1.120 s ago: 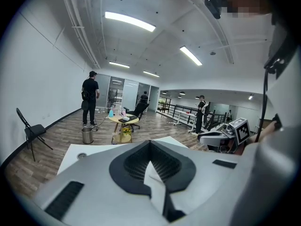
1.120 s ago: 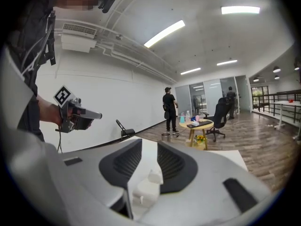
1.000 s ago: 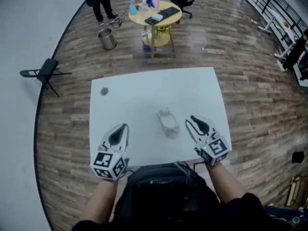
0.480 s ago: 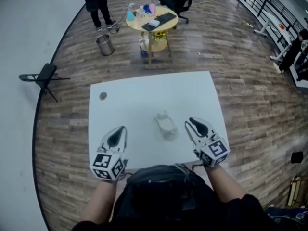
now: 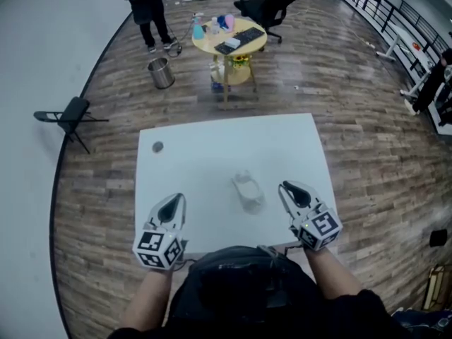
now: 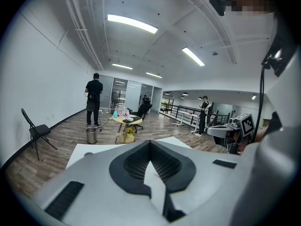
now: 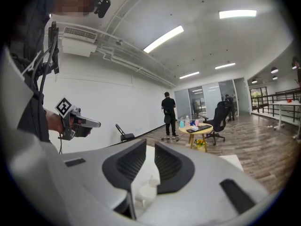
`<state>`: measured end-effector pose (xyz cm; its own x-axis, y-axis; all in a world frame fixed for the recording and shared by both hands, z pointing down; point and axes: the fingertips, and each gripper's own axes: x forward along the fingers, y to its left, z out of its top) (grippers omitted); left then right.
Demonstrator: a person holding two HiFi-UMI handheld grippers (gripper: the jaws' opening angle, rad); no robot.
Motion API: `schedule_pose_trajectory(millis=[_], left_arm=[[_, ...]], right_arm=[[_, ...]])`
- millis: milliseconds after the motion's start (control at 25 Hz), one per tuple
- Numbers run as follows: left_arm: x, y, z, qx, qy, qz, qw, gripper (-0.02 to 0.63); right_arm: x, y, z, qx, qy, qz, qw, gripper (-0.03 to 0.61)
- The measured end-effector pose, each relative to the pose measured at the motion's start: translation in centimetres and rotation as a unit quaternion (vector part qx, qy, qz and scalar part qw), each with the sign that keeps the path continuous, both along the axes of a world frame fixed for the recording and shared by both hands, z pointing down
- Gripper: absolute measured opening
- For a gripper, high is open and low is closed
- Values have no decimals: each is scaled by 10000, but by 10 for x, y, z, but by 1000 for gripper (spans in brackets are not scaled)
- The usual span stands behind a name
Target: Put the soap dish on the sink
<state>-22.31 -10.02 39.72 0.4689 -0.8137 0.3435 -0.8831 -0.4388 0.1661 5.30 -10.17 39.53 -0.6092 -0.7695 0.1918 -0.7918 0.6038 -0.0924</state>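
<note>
White table (image 5: pixel 212 143) | soap dish (image 5: pixel 247 188) at mid-table, untouched | left gripper (image 5: pixel 177 199) jaws together, empty | right gripper (image 5: pixel 287 188) jaws slightly apart, empty, near soap dish

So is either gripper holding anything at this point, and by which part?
Nothing is held. The left gripper is shut on nothing; the right gripper is open and empty, beside the small white object on the table.

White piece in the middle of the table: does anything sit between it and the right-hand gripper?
Nothing visible does. In the head view only bare table lies between the right gripper and the white piece. The gripper's jaws stand apart and empty, pointing roughly toward it.
</note>
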Motion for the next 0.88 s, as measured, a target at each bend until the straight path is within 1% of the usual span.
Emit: schedule_pose_trajectory(millis=[160,280,360,440,680,880], left_arm=[[-3,0,-2,-5,-15,-20,10000,-11],[-6,-1,-4,1,-7,-30,10000,-11],[-8,-1,-3,-5,2,-45,10000,-11],[-10,-1,-2,-3,9,-50,10000,-11],[-19,-3,0,6,25,-64,10000,-11],[-21,-6,1,14,49,-34,10000,-11]], right_arm=[[2,0,-6,164,-22,70,9998,55],[2,-3,-8,205,-5,73,9998,46],[0,-3,-5,187,12,63,9998,35],[-1,-3,-4,206,22,68,9998,6],[-5,-4,1,210,159,122,9996,5],[-1,-7,-3,251,136,301,9991,5]])
